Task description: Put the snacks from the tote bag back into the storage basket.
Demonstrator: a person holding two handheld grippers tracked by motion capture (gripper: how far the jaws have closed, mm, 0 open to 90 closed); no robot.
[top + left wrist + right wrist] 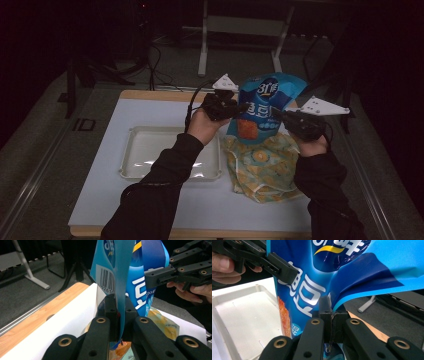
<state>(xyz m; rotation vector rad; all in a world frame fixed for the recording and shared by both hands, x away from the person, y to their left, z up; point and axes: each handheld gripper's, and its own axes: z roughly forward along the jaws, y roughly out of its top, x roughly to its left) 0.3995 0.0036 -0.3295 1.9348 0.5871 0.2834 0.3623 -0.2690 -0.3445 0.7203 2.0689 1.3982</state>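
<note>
A blue snack bag (265, 107) with white lettering hangs above the table, held upright between both grippers. My left gripper (239, 107) is shut on the bag's left edge; in the left gripper view its jaws pinch the blue film (120, 312) near the barcode. My right gripper (278, 114) is shut on the bag's right edge, where the film (352, 282) folds down between its jaws. Across the bag from each gripper I see the other one (160, 277) (279, 268) clamped on it.
A white tray (145, 155) lies on the white tabletop (200, 205) to the left. A yellow and teal patterned bag (262, 170) lies under the snack bag. The table's wooden edge (150, 94) runs along the back; a metal stand (240, 30) stands beyond.
</note>
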